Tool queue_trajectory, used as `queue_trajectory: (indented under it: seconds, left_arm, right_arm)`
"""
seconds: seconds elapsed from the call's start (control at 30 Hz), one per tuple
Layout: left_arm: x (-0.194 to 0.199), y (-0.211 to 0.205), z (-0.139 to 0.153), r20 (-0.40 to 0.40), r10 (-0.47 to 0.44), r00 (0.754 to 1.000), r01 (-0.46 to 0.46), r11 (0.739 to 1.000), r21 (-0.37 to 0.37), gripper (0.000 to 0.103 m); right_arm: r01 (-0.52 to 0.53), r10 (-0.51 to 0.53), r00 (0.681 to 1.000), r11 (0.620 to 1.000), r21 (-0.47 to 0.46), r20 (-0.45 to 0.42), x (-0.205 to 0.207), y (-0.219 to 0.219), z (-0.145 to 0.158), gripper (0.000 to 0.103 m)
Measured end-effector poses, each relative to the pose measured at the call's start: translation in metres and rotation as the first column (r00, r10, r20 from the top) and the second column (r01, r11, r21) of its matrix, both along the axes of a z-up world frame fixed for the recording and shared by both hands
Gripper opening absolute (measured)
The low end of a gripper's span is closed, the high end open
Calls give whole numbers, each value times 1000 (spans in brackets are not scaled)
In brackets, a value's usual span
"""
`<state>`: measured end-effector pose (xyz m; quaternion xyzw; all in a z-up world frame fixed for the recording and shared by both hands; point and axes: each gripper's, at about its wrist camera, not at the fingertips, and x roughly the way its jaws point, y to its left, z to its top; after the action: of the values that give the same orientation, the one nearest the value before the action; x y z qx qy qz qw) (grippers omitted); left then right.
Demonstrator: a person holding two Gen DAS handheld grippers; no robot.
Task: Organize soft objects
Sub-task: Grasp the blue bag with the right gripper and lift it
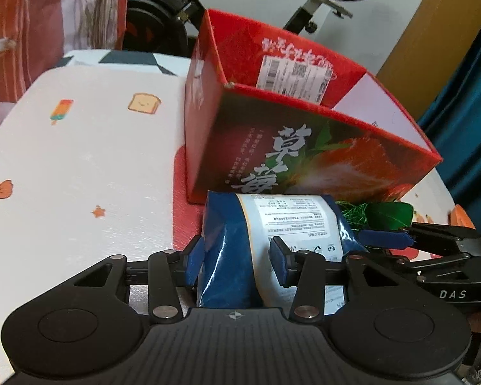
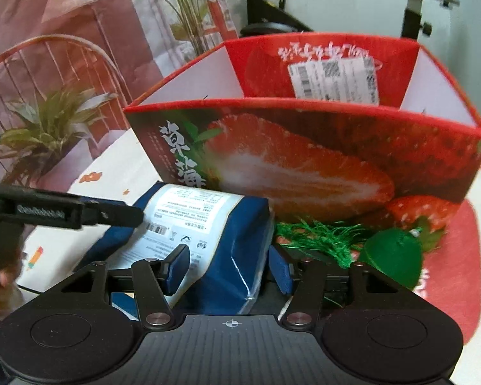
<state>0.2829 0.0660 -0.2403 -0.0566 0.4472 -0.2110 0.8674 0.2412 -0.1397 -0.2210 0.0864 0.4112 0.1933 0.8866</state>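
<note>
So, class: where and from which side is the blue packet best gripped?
Across its short width, from the near end, away from the strawberry box. The blue packet lies flat and is soft, so both the left gripper and the right gripper pinch its sides.

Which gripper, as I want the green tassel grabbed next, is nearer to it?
Right. The right gripper clamps the blue bag right beside the green tassel; the left gripper grips the bag's other side, farther off.

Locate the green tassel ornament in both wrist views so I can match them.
Left wrist: green tassel ornament at right of centre, just right of the blue bag, below the strawberry box.
Right wrist: ornament at lower right of centre, right of the bag.
Shared landmark: the strawberry box.
</note>
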Motion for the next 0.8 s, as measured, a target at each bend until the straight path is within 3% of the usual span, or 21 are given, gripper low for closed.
queue_trajectory:
  seconds: [0.2, 0.4, 0.5, 0.57, 0.67, 0.8]
  left_arm:
    - [15, -2, 1, -65, -10, 998, 11, 1000, 13, 48]
    - [14, 1, -4, -109, 32, 993, -35, 999, -27, 48]
    - [6, 0, -11, -78, 31, 997, -34, 999, -33, 51]
    - [1, 0, -11, -67, 40, 997, -43, 997, -57, 47]
    - [-13, -6, 2, -25, 35, 999, -36, 998, -59, 44]
    - [-35, -7, 25, 58, 15, 998, -11, 998, -67, 44]
  right_arm:
    - [-65, 72, 996, 993, 98, -60, 21, -4, -6, 50]
    - [-117, 129, 985, 988, 101, -113, 30, -6, -2, 45]
    - [-121, 127, 987, 990, 71, -95, 29, -5, -7, 42]
    - [-89, 97, 991, 992, 85, -87, 26, -7, -11, 27]
    - [-64, 67, 996, 997, 53, -57, 17, -3, -7, 16]
    - [-62, 61, 997, 998, 13, 38, -3, 4, 16, 15]
